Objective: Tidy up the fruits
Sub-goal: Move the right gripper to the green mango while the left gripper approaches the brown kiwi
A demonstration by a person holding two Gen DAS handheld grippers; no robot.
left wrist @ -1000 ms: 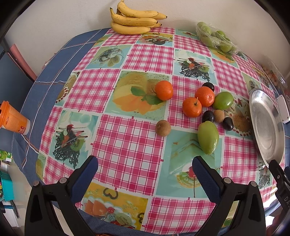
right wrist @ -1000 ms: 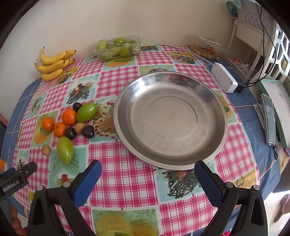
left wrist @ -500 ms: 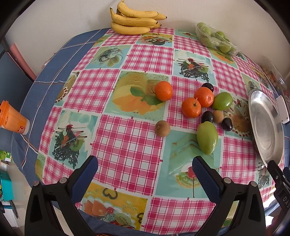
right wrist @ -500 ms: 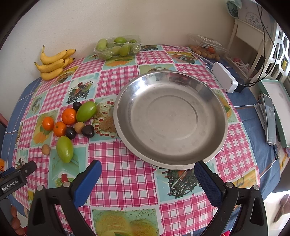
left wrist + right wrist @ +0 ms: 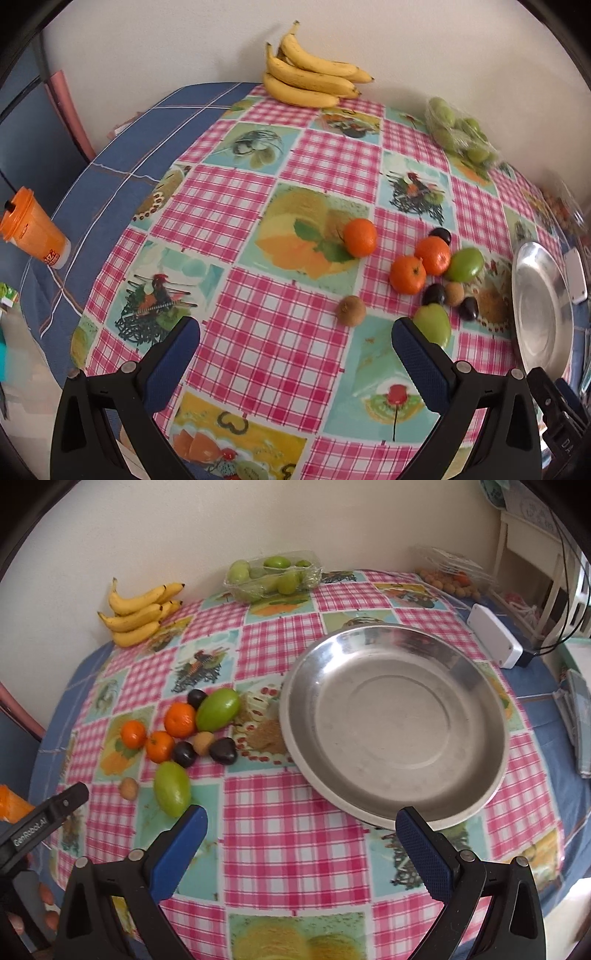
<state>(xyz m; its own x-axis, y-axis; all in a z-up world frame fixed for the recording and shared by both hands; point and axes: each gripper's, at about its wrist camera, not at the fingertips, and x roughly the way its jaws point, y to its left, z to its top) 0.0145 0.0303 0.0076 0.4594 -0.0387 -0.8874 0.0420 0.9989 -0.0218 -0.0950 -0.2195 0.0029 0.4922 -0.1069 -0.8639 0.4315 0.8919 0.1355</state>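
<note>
Two grippers – left gripper (image 5: 295, 343) and right gripper (image 5: 301, 830) – both spread wide, holding nothing | loose fruits (image 5: 177, 731) clustered on the tablecloth (image 5: 295, 812) just left of the steel plate (image 5: 480, 686) | bananas (image 5: 138, 614) by the wall

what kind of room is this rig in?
Likely a home dining or kitchen corner: a round table under a fruit-print checked tablecloth, bananas against the wall, and a steel plate set out.
</note>
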